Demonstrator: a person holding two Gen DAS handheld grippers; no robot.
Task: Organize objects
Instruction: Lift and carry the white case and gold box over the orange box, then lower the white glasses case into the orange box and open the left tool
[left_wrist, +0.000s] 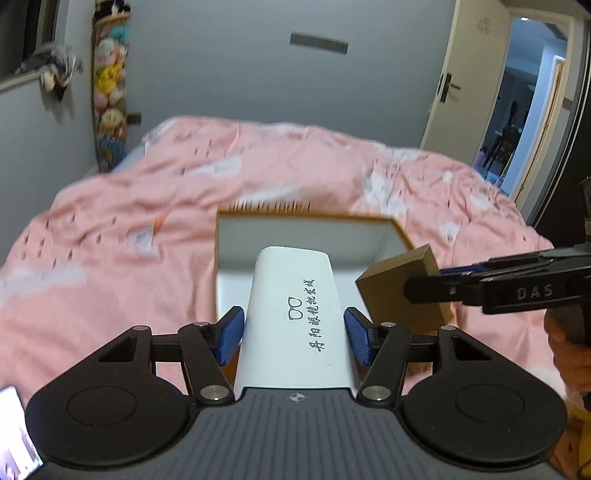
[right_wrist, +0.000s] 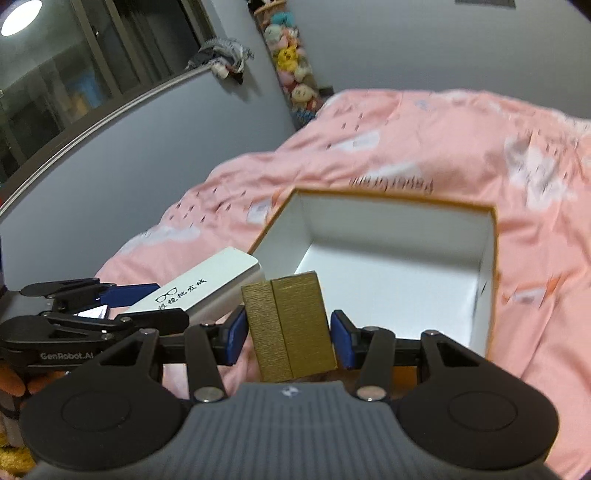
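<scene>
My left gripper (left_wrist: 295, 334) is shut on a white glasses case (left_wrist: 295, 314) with black lettering, its blue pads pressing both long sides. The case hangs in front of an open cardboard box (left_wrist: 306, 218) with a white inside and a brown rim, which lies on the pink duvet (left_wrist: 147, 221). My right gripper (right_wrist: 288, 336) is shut on a small gold ribbed box (right_wrist: 291, 328), held upright near the open box's (right_wrist: 388, 201) front edge. Each gripper shows in the other's view: the right gripper (left_wrist: 428, 280) with the gold box (left_wrist: 391, 291), and the left gripper (right_wrist: 147, 302) with the case (right_wrist: 199, 288).
The pink duvet (right_wrist: 406, 129) covers the bed all around the box. A hanging column of plush toys (left_wrist: 110, 92) is on the far wall beside a window (right_wrist: 55, 74). A door (left_wrist: 461, 92) stands ajar at the right. A hand (left_wrist: 569, 350) holds the right gripper.
</scene>
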